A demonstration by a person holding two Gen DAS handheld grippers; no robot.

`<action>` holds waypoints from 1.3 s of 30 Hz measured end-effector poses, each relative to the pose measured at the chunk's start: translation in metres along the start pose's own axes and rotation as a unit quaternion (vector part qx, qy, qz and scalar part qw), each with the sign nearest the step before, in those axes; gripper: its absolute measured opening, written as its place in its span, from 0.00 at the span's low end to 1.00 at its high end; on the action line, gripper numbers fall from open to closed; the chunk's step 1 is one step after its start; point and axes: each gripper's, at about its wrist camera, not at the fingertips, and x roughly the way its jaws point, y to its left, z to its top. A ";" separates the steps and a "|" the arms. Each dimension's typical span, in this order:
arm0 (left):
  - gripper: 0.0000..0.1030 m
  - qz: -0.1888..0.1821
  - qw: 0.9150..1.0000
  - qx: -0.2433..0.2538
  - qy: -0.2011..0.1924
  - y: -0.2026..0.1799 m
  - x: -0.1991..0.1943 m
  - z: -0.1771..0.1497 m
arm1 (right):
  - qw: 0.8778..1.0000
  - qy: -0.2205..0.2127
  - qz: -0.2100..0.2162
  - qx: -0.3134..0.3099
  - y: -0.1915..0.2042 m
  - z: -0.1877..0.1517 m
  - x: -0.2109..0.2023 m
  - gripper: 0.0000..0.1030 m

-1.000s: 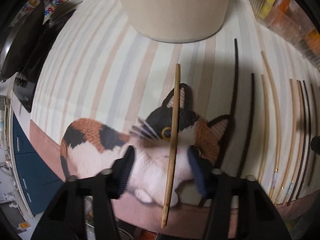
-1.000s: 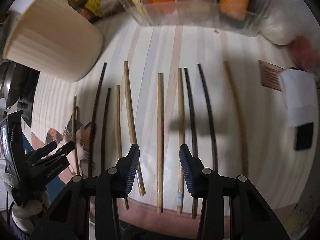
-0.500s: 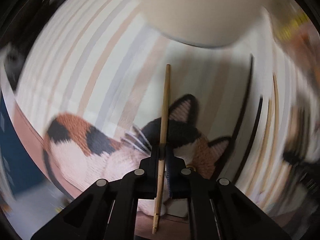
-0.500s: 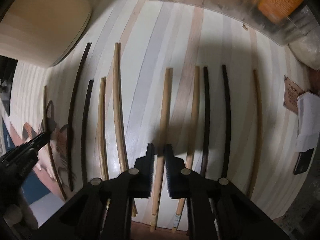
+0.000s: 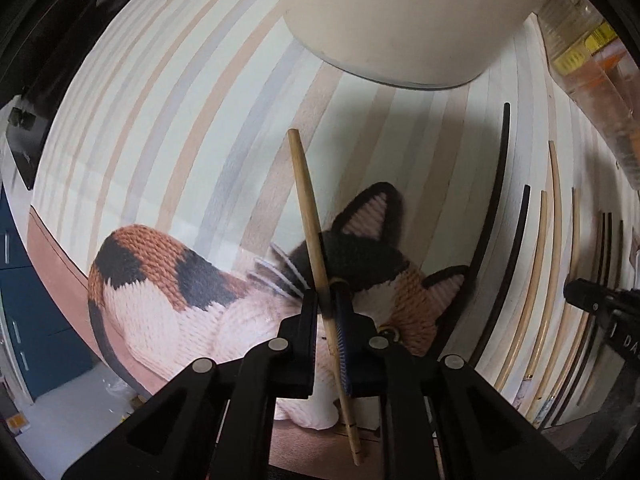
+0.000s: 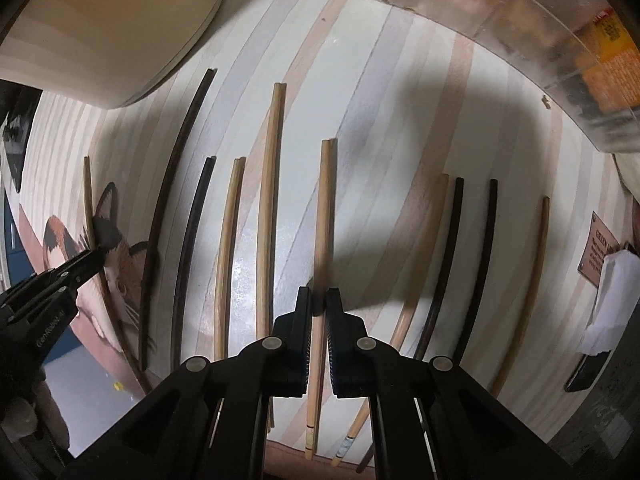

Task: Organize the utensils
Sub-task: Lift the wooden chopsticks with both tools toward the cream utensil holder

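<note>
- Left gripper (image 5: 329, 312), black, two-fingered, pointing straight down: clenching a pale bamboo chopstick (image 5: 310, 216) near its thicker half, the pads pressing on both sides. Its jaws have just been closing, with that stick between them.
- Pale bamboo chopstick, left: running up and away from the jaws, tilted slightly left at its narrow end, crossing over the knitted calico cat motif (image 5: 160, 280) on the striped pastel table mat (image 5: 160, 120). Whether it is lifting clear of the mat cannot be told.
- Right gripper (image 6: 319, 304), same make, also pointing down: gripping a second light wooden chopstick (image 6: 323, 208), the pads clamped on it about a third of the way up from its banded butt end.
- Light wooden chopstick, right: lying in the middle of the row, long axis straight ahead of the jaws, parallel to its neighbours.
- Remaining row on the mat: dark brown chopsticks (image 6: 176, 184) and further pale ones (image 6: 267, 200), all side by side, apart from one another.
- Cream ribbed cylindrical container (image 5: 400, 20): standing beyond the far tips, directly ahead of the left gripper and up-left of the right; the left hand is the nearer.
- Judgement: the container is probably the destination; each stick would need tipping upright.
</note>
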 end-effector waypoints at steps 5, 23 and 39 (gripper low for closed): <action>0.08 0.006 1.000 0.001 -0.001 -0.003 0.014 0.009 | 1.000 0.028 0.005 0.008 -0.006 0.016 -0.002 0.07; 0.04 0.009 0.998 0.036 -0.050 -0.029 0.010 0.037 | 0.998 -0.048 -0.007 0.037 -0.006 -0.012 -0.011 0.07; 0.04 -0.037 0.978 0.051 -0.198 -0.019 -0.107 0.014 | 0.970 -0.239 0.042 0.026 0.007 -0.063 -0.139 0.06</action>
